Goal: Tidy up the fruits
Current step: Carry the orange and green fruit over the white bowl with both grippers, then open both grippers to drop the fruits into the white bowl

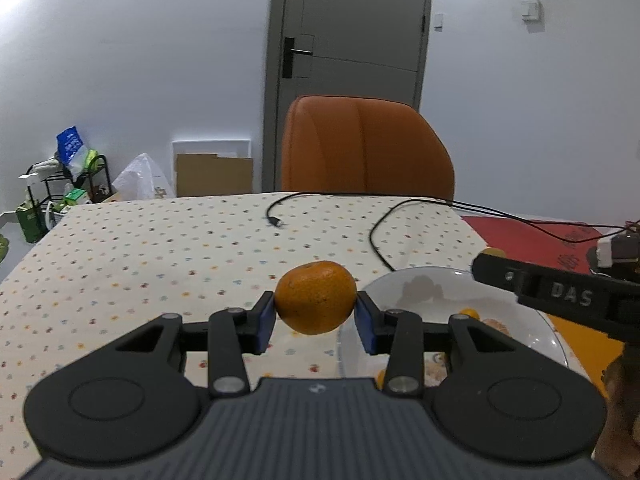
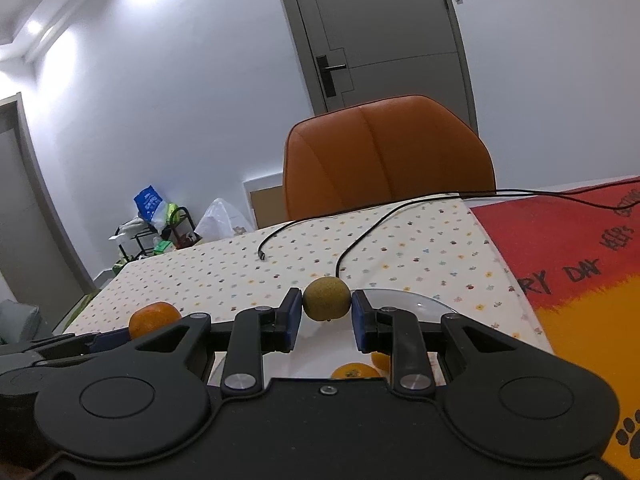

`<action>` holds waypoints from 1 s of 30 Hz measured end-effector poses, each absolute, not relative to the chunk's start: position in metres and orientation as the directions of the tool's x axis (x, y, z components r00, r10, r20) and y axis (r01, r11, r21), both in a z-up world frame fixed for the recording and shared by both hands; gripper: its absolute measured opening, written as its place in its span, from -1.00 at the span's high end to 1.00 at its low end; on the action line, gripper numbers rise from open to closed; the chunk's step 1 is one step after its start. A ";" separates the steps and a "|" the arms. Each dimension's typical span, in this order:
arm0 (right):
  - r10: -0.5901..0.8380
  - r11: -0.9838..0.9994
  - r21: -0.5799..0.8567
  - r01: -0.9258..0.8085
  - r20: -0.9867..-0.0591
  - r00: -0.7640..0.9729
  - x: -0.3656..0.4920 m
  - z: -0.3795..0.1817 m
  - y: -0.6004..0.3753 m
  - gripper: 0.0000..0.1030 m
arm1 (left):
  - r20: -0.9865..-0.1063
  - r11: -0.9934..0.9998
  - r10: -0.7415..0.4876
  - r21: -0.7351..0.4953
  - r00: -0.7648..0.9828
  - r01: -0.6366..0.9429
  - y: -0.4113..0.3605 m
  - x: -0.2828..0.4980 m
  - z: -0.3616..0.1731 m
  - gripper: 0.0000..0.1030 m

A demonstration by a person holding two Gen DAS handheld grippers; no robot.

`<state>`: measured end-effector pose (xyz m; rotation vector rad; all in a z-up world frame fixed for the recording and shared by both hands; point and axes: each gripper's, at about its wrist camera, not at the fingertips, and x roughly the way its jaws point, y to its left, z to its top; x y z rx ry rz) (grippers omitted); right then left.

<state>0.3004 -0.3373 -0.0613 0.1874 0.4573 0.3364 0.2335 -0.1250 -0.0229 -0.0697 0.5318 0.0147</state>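
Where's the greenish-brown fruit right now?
The greenish-brown fruit is clamped in the right gripper, held above the glass plate, centre of the right wrist view.

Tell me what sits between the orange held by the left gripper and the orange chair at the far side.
In the left wrist view, only dotted tablecloth and a loose black cable end lie between the orange and the chair.

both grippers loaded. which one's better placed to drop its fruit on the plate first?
Right, probably. The right gripper holds the small greenish-brown fruit directly over the white plate. The left gripper holds the orange beside the plate's rim, over the tablecloth.
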 end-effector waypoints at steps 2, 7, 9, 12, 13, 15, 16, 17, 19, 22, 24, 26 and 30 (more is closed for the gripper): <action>0.365 0.924 0.262 -0.277 -0.399 0.841 0.303 -0.066 -0.339 0.51 | -0.509 0.998 -0.010 -0.057 0.860 -0.023 -0.129 0.236 -0.024 0.20; 0.383 0.915 0.293 -0.277 -0.420 0.823 0.311 -0.077 -0.339 0.49 | -0.525 0.999 -0.024 -0.044 0.851 0.001 -0.136 0.244 -0.030 0.20; 0.382 0.917 0.287 -0.278 -0.424 0.821 0.311 -0.078 -0.338 0.39 | -0.533 0.999 -0.029 -0.046 0.845 0.005 -0.138 0.248 -0.034 0.20; 0.384 0.915 0.289 -0.283 -0.403 0.831 0.308 -0.076 -0.342 0.39 | -0.543 0.998 -0.037 -0.054 0.839 0.009 -0.142 0.253 -0.039 0.21; 0.379 0.915 0.297 -0.273 -0.403 0.833 0.308 -0.075 -0.345 0.39 | -0.546 0.998 -0.040 -0.054 0.837 0.012 -0.143 0.255 -0.040 0.20; 0.357 0.922 0.298 -0.248 -0.403 0.843 0.307 -0.075 -0.350 0.39 | -0.550 0.998 -0.044 -0.053 0.834 0.017 -0.147 0.256 -0.043 0.20; 0.347 0.925 0.296 -0.238 -0.405 0.846 0.308 -0.076 -0.352 0.39 | -0.553 0.998 -0.047 -0.052 0.832 0.022 -0.149 0.256 -0.044 0.20; 0.339 0.927 0.299 -0.227 -0.408 0.848 0.309 -0.076 -0.354 0.39 | -0.556 0.998 -0.051 -0.052 0.830 0.027 -0.150 0.257 -0.045 0.20; 0.331 0.926 0.313 -0.210 -0.408 0.851 0.310 -0.076 -0.359 0.39 | -0.556 0.998 -0.061 -0.050 0.829 0.040 -0.153 0.257 -0.046 0.20; 0.326 0.926 0.319 -0.203 -0.404 0.854 0.309 -0.076 -0.363 0.39 | -0.552 0.997 -0.071 -0.048 0.831 0.054 -0.158 0.258 -0.045 0.20; 0.339 0.919 0.334 -0.209 -0.401 0.851 0.308 -0.075 -0.365 0.39 | -0.535 0.998 -0.065 -0.037 0.842 0.054 -0.160 0.257 -0.043 0.18; 0.353 0.913 0.343 -0.221 -0.395 0.848 0.307 -0.075 -0.365 0.39 | -0.523 0.998 -0.068 -0.037 0.850 0.057 -0.159 0.254 -0.039 0.16; 0.363 0.912 0.334 -0.237 -0.392 0.845 0.305 -0.073 -0.361 0.39 | -0.520 0.999 -0.051 -0.031 0.852 0.041 -0.153 0.249 -0.034 0.15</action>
